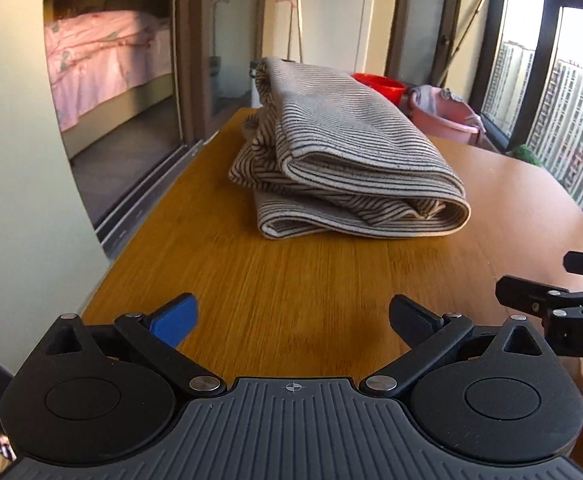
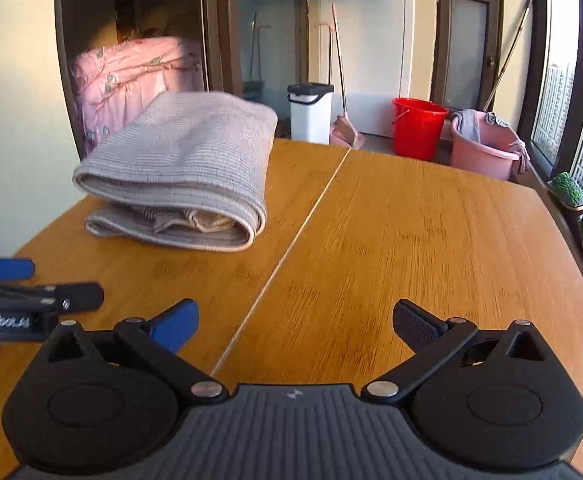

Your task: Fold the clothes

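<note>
With the striped garment (image 1: 343, 152) lying folded in a bundle on the bench (image 1: 291, 280), well apart from both grippers; left gripper (image 1: 293, 320) and right gripper (image 2: 295, 322) fingers spread wide, holding nothing; folding seemingly done; next, probably squaring or clearing the bundle.

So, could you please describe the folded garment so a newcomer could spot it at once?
Start at the wooden table. On its left half lies the folded garment, a thick bundle. It is grey with thin dark stripes, and the only fabric on the tabletop.
</note>
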